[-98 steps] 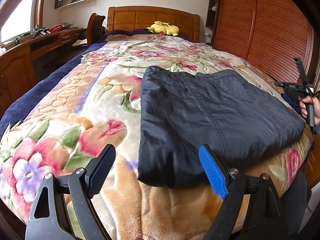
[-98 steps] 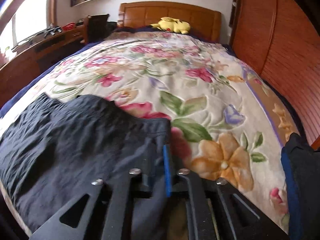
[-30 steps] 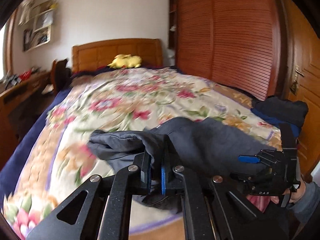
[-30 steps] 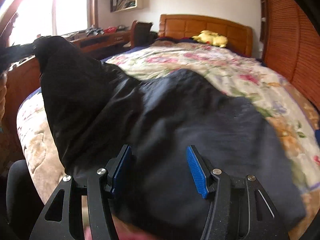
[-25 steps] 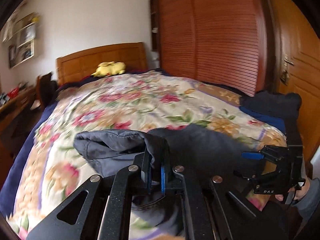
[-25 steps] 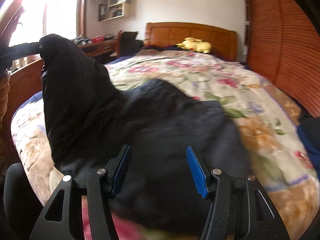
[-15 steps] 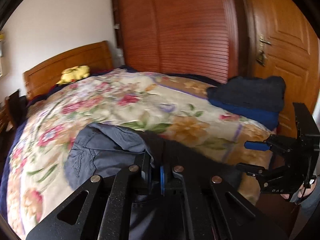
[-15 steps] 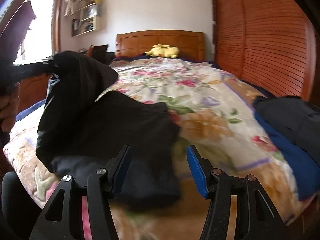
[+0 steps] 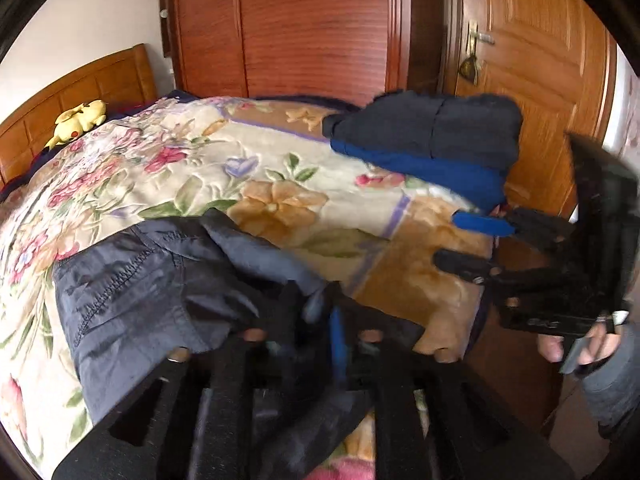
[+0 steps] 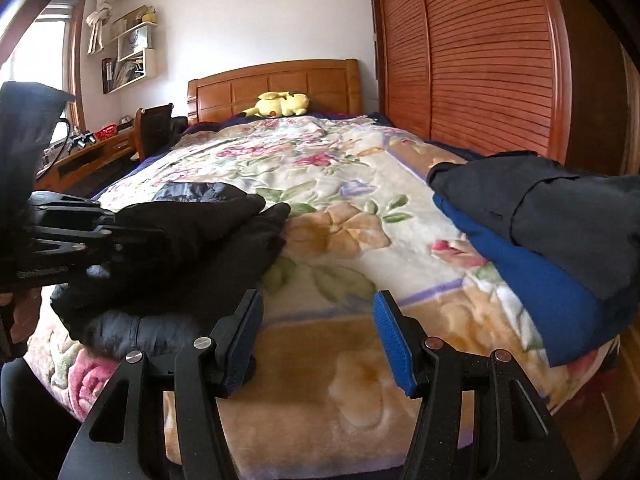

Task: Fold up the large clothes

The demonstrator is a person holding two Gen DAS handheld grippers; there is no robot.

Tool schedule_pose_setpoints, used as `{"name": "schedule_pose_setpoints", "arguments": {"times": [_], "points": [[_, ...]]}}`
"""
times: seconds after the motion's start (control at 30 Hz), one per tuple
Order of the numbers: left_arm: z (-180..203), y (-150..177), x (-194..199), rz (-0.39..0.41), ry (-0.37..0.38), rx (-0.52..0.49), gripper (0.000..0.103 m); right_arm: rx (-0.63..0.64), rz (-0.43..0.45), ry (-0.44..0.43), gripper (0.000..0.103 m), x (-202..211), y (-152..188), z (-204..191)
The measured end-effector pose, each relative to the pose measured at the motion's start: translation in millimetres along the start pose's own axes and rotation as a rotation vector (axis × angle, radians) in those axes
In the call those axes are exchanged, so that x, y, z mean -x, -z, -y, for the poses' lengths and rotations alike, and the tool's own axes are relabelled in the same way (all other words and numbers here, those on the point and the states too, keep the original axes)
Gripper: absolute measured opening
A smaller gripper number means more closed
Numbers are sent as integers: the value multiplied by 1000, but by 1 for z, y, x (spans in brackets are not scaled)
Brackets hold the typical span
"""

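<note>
A dark navy garment (image 9: pixel 152 292) lies folded over itself near the foot of the bed; it also shows at the left of the right wrist view (image 10: pixel 180 248). My left gripper (image 9: pixel 320 312) is shut on a fold of this garment and holds it just above the blanket; it also shows at the left edge of the right wrist view (image 10: pixel 120 236). My right gripper (image 10: pixel 318 320) is open and empty, over bare blanket to the right of the garment; it also shows in the left wrist view (image 9: pixel 476 244).
A floral blanket (image 10: pixel 320 184) covers the bed. A stack of folded dark and blue clothes (image 10: pixel 540 232) lies at the bed's right foot corner. A yellow plush toy (image 10: pixel 282 104) rests by the headboard. Wooden wardrobe doors (image 10: pixel 472 64) stand on the right, a desk (image 10: pixel 84 156) on the left.
My left gripper took hold of the garment's edge and carried it across to the right, folding the garment. My right gripper let go, opened and moved off to the right.
</note>
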State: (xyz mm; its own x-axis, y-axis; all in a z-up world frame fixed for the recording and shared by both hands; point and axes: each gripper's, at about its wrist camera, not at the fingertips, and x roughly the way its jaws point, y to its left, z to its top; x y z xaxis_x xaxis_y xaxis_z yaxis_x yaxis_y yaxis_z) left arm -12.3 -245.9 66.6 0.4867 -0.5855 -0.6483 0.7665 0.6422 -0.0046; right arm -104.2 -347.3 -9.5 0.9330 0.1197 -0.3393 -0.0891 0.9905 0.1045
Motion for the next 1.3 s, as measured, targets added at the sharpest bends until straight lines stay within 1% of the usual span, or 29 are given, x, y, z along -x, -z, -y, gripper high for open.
{"name": "schedule_pose_setpoints", "arguments": {"times": [0.03, 0.07, 0.1, 0.13, 0.2, 0.3, 0.37, 0.47, 0.53, 0.6, 0.7, 0.77, 0.93, 0.97, 1.0, 1.03, 1.1, 1.2, 1.3], "points": [[-4, 0, 12, 22, 2, 13, 43, 2, 2, -4, 59, 0, -2, -1], [-7, 0, 18, 38, 3, 21, 46, 4, 5, -10, 59, -1, -4, -6], [-11, 2, 26, 55, 6, 30, 54, 6, 11, -16, 59, -1, -6, -7], [-18, 3, 39, 74, -2, 41, 65, 9, 18, -24, 59, -2, -9, -11], [-31, 7, 50, 101, -30, 52, 76, 23, 30, -41, 59, -3, -14, -19], [-57, 23, 73, 131, -109, 71, 78, 51, 51, -64, 59, -7, -23, -36], [-75, 37, 83, 140, -143, 100, 78, 70, 63, -89, 59, -9, -30, -49], [-105, 63, 94, 139, -209, 152, 78, 101, 77, -119, 59, -14, -41, -67], [-118, 75, 96, 139, -246, 176, 78, 120, 70, -134, 59, -20, -44, -77], [-132, 91, 98, 139, -274, 210, 78, 144, 37, -134, 59, -32, -47, -88], [-147, 114, 102, 146, -297, 256, 78, 157, -27, -147, 59, -55, -43, -90], [-154, 125, 103, 151, -314, 275, 78, 163, -61, -138, 59, -64, -39, -90], [-168, 149, 101, 155, -349, 313, 78, 144, -121, -171, 58, -75, -38, -86], [-170, 152, 98, 159, -353, 324, 78, 144, -127, -179, 52, -76, -38, -85], [-172, 155, 99, 163, -355, 329, 78, 146, -135, -190, 41, -82, -40, -88], [-173, 156, 98, 169, -356, 335, 78, 150, -142, -200, 36, -83, -40, -88], [-174, 161, 95, 178, -353, 345, 78, 180, -139, -198, 23, -82, -37, -93], [-173, 167, 93, 194, -347, 350, 78, 214, -126, -197, 13, -77, -36, -96], [-175, 171, 92, 200, -337, 364, 78, 210, -94, -196, 10, -71, -35, -93]]}}
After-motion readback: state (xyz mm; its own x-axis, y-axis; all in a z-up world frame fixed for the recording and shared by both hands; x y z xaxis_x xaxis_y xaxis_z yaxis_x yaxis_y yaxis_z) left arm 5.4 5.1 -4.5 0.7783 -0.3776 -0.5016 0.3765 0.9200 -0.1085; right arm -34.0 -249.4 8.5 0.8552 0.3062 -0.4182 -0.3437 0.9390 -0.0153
